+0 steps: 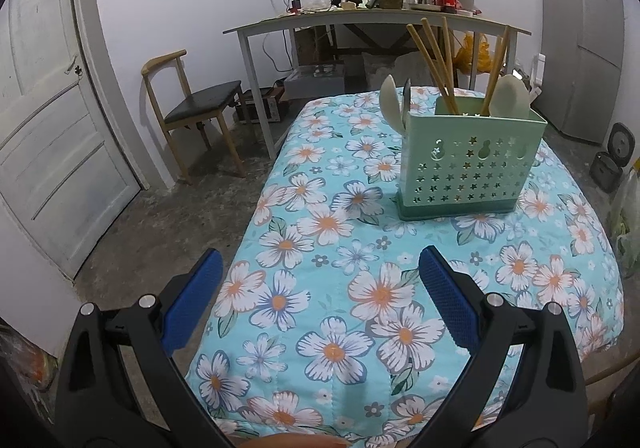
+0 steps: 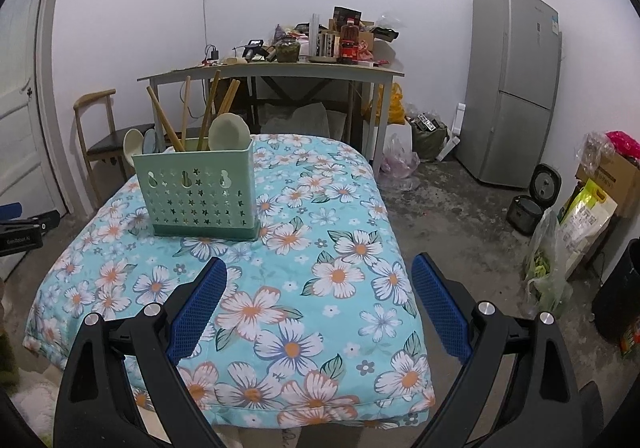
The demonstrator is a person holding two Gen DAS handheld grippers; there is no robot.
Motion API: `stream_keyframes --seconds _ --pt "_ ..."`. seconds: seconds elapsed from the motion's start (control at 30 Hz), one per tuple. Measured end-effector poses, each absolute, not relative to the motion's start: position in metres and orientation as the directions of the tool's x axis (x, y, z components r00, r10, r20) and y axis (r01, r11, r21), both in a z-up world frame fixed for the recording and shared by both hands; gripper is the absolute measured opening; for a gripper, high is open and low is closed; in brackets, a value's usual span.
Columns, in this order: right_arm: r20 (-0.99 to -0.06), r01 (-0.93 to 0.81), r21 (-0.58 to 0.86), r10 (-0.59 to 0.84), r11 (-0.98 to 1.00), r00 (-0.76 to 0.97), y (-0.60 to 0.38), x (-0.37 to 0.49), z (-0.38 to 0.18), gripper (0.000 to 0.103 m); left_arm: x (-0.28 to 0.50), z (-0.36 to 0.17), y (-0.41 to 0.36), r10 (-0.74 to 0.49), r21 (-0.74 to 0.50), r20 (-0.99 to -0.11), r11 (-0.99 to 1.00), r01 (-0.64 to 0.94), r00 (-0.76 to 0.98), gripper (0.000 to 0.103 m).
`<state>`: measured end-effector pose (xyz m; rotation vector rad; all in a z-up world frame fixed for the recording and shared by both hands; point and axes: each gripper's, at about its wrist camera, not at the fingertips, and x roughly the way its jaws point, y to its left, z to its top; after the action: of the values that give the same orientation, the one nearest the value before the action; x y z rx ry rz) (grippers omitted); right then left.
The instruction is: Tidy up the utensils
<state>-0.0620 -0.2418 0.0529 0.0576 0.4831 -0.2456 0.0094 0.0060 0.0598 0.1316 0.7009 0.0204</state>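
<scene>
A pale green perforated utensil holder (image 1: 470, 164) (image 2: 198, 194) stands upright on the floral-covered table (image 1: 340, 288) (image 2: 320, 288). Several wooden chopsticks (image 1: 436, 64) (image 2: 208, 108) and pale spoons (image 1: 510, 96) (image 2: 228, 132) stick out of it; one more spoon (image 1: 390, 98) and a dark utensil sit at its left end. My left gripper (image 1: 320, 268) hovers open over the table's near left corner, nothing between its blue pads. My right gripper (image 2: 319, 272) is open too, above the near right part of the table, well short of the holder. The left gripper's tip (image 2: 10, 212) shows at the right wrist view's left edge.
A wooden chair (image 1: 192, 112) stands left of the table near a white door (image 1: 48, 120). A cluttered grey desk (image 1: 360, 18) (image 2: 280, 68) is behind. A grey fridge (image 2: 514, 88), a rice cooker (image 2: 528, 204), bags and boxes (image 2: 588, 216) line the right side.
</scene>
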Motion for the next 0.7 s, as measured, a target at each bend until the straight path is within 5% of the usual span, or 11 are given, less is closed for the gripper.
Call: stream_keyframes --seconds 0.7 --pt "-0.478 0.221 0.03 -0.18 0.975 0.86 -0.231 -0.057 0.048 0.091 0.017 0.052 -0.002 0.063 0.127 -0.67 0.991 0.031 0.739 0.095"
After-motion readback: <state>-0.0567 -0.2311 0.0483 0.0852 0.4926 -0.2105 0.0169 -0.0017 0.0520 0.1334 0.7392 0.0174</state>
